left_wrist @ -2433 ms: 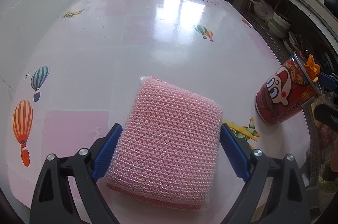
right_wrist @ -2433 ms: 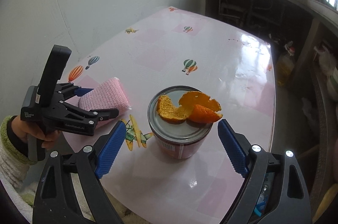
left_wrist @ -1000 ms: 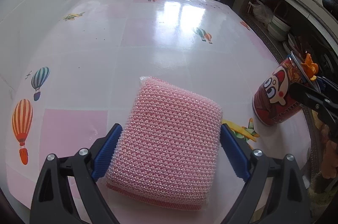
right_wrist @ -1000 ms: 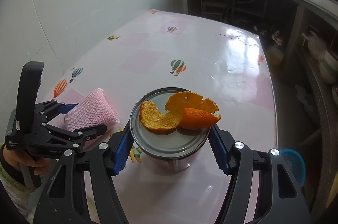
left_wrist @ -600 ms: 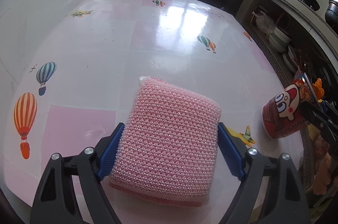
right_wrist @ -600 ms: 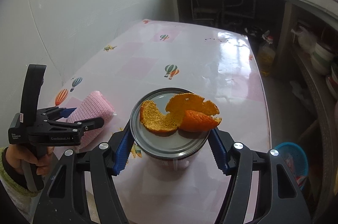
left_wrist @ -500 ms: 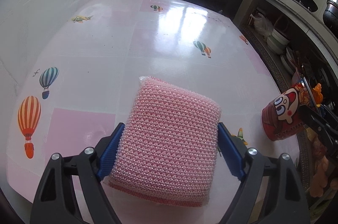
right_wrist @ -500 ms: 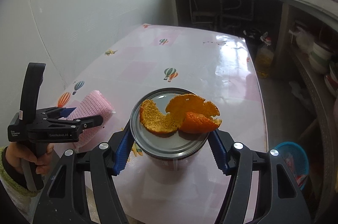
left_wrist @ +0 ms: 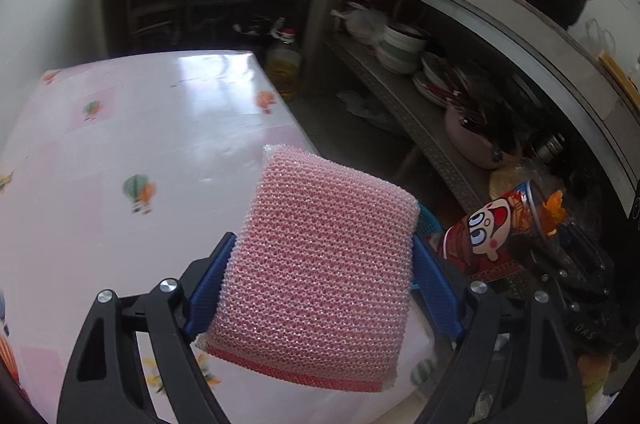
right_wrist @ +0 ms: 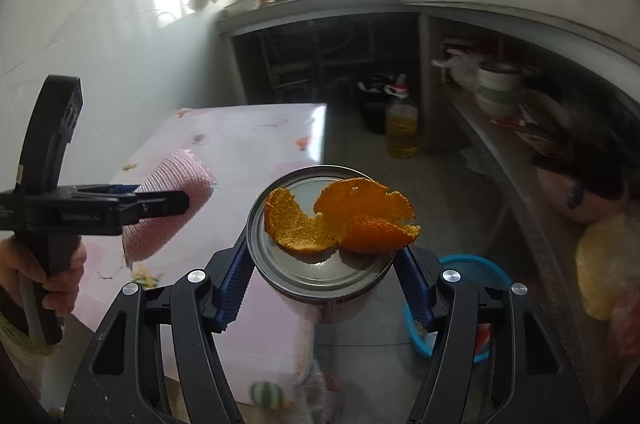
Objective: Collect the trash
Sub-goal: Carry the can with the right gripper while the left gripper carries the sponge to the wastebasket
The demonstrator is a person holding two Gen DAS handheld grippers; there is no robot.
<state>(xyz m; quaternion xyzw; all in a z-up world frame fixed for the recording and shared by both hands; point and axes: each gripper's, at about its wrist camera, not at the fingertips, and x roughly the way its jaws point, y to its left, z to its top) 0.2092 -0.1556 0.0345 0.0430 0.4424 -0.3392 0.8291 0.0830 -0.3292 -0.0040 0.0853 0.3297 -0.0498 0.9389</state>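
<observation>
A pink mesh sponge (left_wrist: 320,264) is clamped between the blue pads of the left gripper (left_wrist: 320,280), raised above the near right corner of the tabletop (left_wrist: 120,144). Its long axis runs along the fingers, away from the camera and tilted toward the table's right edge; a red band marks the near end. The right gripper (right_wrist: 324,276) is closed on a red cartoon-printed can (right_wrist: 320,264), the pads pressing on opposite sides just under the rim. The can is held upright, off the tabletop and beyond its right edge, over the floor. Two pieces of orange peel (right_wrist: 344,220) rest on the lid, pith up on the left piece, rind up on the right. A blue basket (right_wrist: 472,272) is seen on the floor below the can. The tabletop is covered in glossy pink-and-white cloth printed with balloons. White tiled walls, a window, a concrete counter with shelves of bowls (left_wrist: 400,44) and an oil bottle (right_wrist: 402,128) are shown beyond.
</observation>
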